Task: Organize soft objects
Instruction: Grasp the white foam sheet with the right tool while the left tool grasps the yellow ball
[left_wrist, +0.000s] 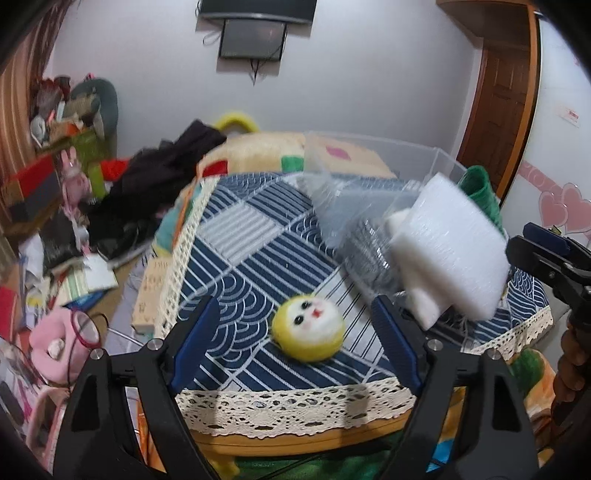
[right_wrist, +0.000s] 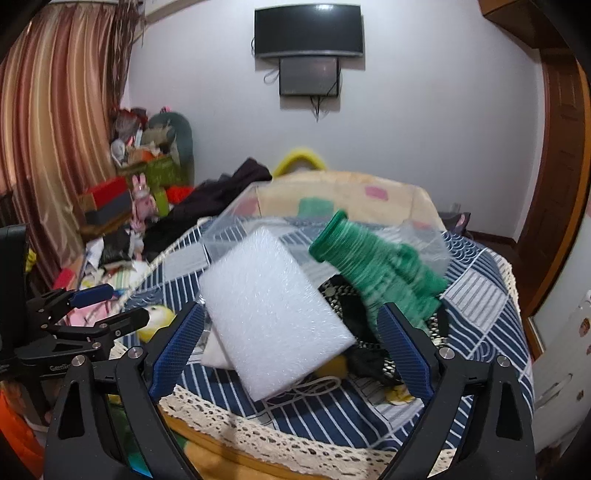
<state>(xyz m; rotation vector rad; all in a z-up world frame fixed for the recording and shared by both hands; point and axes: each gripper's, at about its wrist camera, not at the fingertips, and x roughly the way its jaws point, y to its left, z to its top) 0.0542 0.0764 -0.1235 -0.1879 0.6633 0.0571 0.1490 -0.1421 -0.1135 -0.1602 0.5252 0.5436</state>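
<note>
A round yellow plush with a white cat face (left_wrist: 308, 330) lies on the blue patterned tablecloth (left_wrist: 240, 258). My left gripper (left_wrist: 295, 332) is open, its jaws on either side of the plush without touching it. A white foam block (right_wrist: 273, 314) leans tilted out of a clear plastic box (right_wrist: 236, 229), next to a green ribbed soft object (right_wrist: 376, 273). My right gripper (right_wrist: 291, 343) is open just in front of the foam block, holding nothing. The foam block (left_wrist: 450, 247) and the green object (left_wrist: 480, 192) also show in the left wrist view.
The table has a lace-trimmed edge (left_wrist: 295, 406). A black mesh item (right_wrist: 362, 332) and a yellow piece (right_wrist: 332, 367) lie under the foam. Clutter, boxes and plush toys (left_wrist: 55, 221) fill the floor at left. A bed with a patchwork blanket (right_wrist: 351, 199) stands behind.
</note>
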